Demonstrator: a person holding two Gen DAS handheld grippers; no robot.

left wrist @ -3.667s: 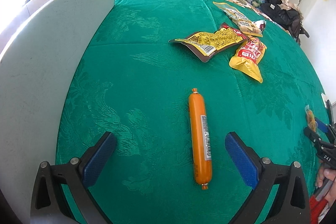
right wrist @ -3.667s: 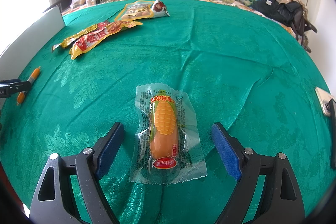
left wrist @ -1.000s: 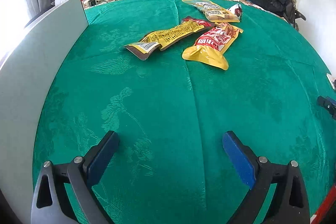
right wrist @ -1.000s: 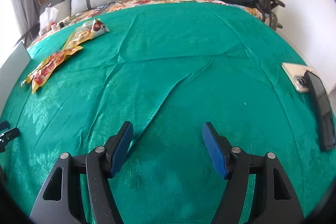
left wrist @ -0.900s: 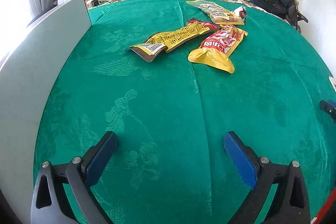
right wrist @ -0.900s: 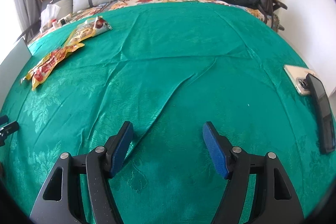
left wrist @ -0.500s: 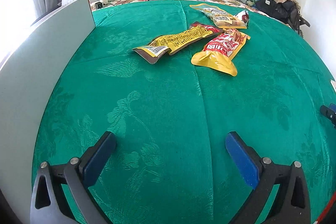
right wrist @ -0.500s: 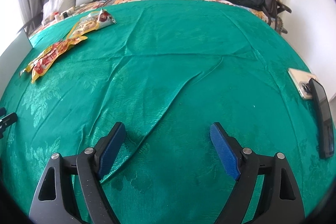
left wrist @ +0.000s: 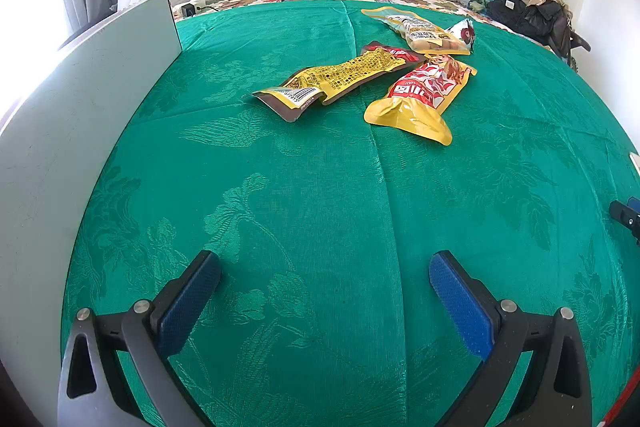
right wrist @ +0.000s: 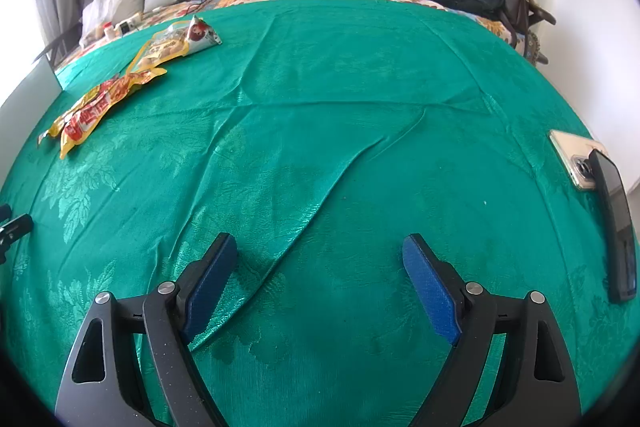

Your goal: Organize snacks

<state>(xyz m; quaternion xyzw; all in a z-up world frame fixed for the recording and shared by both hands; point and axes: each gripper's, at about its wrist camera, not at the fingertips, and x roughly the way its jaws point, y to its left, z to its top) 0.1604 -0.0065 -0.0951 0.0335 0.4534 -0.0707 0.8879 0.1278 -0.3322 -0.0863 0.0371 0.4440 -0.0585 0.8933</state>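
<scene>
**Both claws empty; snacks bunched at the far left of the bed**

The left gripper [left wrist: 324, 287] is spread wide with nothing between its blue pads, hovering over bare green cover [left wrist: 320, 187]. The right gripper [right wrist: 316, 267] is likewise wide and empty, above a long crease in the cloth.

Ahead of the left gripper, well apart from it, lie the snacks. A long yellow pack [left wrist: 340, 77] rests flat, its far end over a red-edged wrapper. Just beside it is a red-and-yellow pouch [left wrist: 424, 95]. Behind these sits a clear bag [left wrist: 420, 31], touching a small white-and-red packet [left wrist: 464, 33]. A white board [left wrist: 80, 131] stands along the left edge of the bed.

Two phones [right wrist: 600, 187] lie at the right edge, well away from the snacks.

As a judgement: the packs already sit in one loose cluster, so gathering looks partly done. They overlap and point different ways, so tidying or lining them up seems to be left. No snack shows near either gripper, and neither is reaching for one yet.
</scene>
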